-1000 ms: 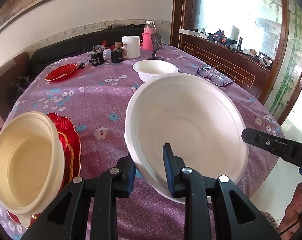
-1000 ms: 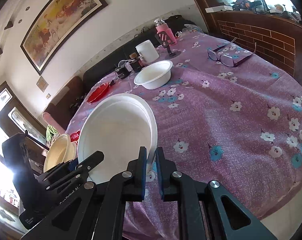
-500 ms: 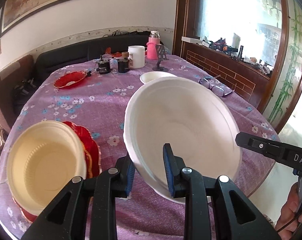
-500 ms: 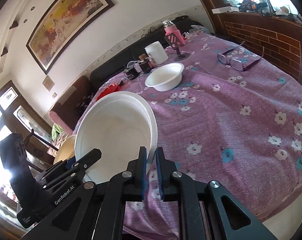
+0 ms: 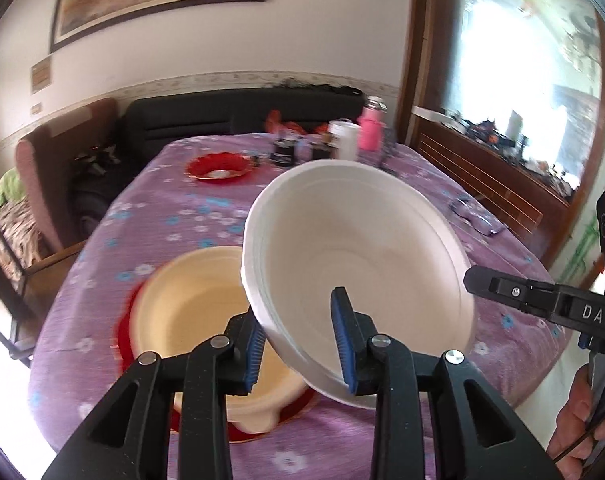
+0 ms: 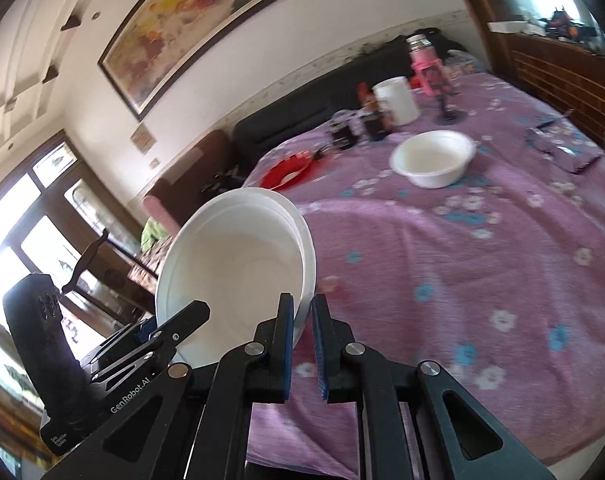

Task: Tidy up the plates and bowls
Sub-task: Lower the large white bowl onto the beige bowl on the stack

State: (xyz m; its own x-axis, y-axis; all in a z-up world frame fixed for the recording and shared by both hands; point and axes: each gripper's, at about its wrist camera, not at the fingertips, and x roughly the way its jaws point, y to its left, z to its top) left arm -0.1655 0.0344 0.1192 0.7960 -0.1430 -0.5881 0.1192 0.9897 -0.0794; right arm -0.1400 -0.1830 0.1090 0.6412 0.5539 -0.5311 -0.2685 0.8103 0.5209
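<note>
A large white bowl (image 5: 362,248) hangs tilted over the purple flowered table (image 5: 206,216), held from two sides. My left gripper (image 5: 298,340) grips its near rim, one blue pad outside the wall and one inside, and its jaws are opening slightly. My right gripper (image 6: 302,340) is shut on the opposite rim of the same large white bowl (image 6: 230,264). A cream bowl (image 5: 190,308) sits on stacked red plates (image 5: 122,332) just below and left of the white bowl. A small white bowl (image 6: 434,160) and a lone red plate (image 6: 286,170) lie farther back.
Eyeglasses (image 6: 562,148) lie at the right of the table. A white mug (image 6: 396,100), a pink bottle (image 6: 426,66) and dark jars (image 6: 362,124) stand along the far edge. A sofa and a chair (image 5: 42,184) are beyond. A person's hand (image 5: 578,412) holds the right gripper.
Both grippers have carried the large white bowl up and to the left. Its left edge now overhangs the cream bowl, which earlier lay well apart at the left.
</note>
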